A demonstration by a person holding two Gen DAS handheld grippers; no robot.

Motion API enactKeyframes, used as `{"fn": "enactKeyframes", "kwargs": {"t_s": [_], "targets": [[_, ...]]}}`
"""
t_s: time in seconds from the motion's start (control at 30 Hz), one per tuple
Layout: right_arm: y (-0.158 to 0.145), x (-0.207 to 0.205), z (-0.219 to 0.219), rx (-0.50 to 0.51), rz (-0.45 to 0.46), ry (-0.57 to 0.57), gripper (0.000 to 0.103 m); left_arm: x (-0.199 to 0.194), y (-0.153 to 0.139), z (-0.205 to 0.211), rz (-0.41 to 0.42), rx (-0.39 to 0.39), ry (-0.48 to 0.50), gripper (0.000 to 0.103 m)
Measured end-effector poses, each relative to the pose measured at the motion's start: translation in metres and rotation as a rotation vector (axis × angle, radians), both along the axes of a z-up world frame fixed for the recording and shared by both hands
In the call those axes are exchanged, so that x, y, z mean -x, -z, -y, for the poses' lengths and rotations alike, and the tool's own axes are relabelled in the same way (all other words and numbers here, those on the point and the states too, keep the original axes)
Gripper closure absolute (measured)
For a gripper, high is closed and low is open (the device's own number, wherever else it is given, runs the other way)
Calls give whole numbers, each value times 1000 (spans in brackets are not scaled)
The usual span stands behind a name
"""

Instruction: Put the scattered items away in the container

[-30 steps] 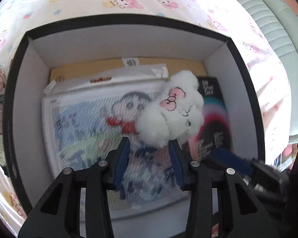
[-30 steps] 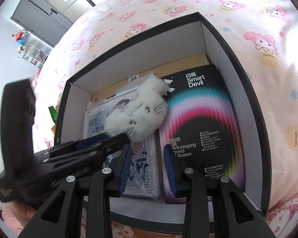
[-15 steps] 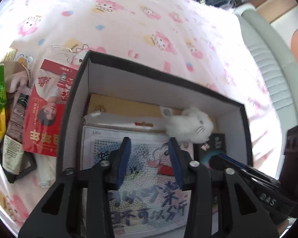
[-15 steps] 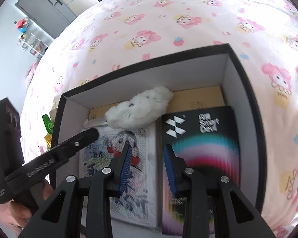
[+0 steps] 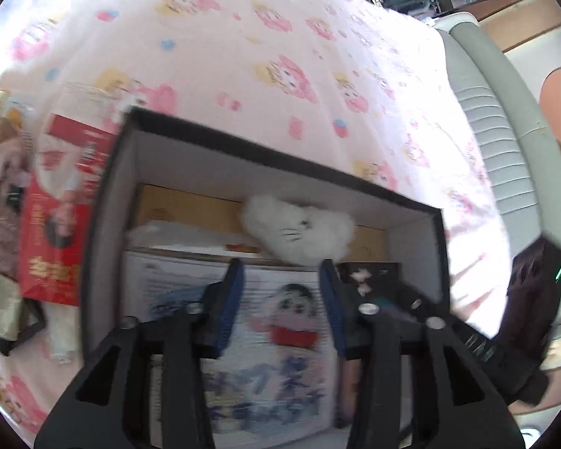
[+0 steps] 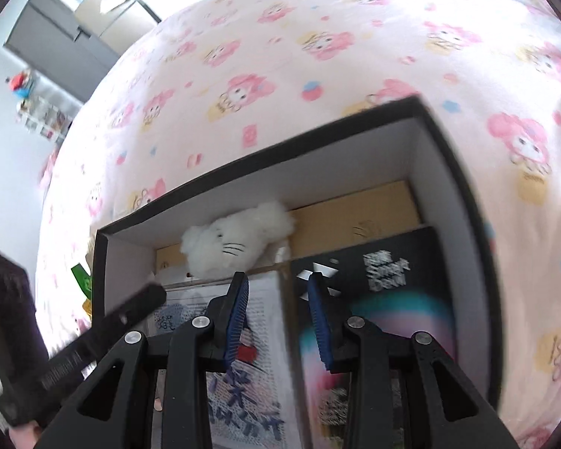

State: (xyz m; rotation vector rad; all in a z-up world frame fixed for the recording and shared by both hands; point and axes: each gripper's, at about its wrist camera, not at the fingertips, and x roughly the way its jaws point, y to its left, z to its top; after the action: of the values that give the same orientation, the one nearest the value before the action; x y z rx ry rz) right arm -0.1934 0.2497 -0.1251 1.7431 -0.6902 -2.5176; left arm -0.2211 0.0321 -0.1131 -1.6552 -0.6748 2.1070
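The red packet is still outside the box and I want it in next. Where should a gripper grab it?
Judging by its pose, take the red packet by its long edge farthest from the box, coming down from above. It lies flat on the bedsheet against the box's outer wall, so that side is blocked.

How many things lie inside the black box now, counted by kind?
Plush toy: 1, the white plush
Flat packs: 3, the cartoon pack, the black pack, the brown pack
Total: 4 in the black box
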Motion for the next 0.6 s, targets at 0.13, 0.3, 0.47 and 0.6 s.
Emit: {"fn": "enactKeyframes", "kwargs": {"t_s": [0.13, 0.3, 0.47, 0.6], "targets": [[-1, -14, -13, 14, -14, 37, 74, 23, -6, -11, 34, 84, -23, 51], [-3, -18, -13, 6, -26, 20, 74, 42, 18, -28, 69, 159, -26, 51], [-16, -31, -18, -7, -66, 33, 74, 45, 31, -53, 93, 26, 43, 51], [-20, -31, -21, -38, -62, 39, 74, 39, 19, -75, 19, 32, 136, 51]]}}
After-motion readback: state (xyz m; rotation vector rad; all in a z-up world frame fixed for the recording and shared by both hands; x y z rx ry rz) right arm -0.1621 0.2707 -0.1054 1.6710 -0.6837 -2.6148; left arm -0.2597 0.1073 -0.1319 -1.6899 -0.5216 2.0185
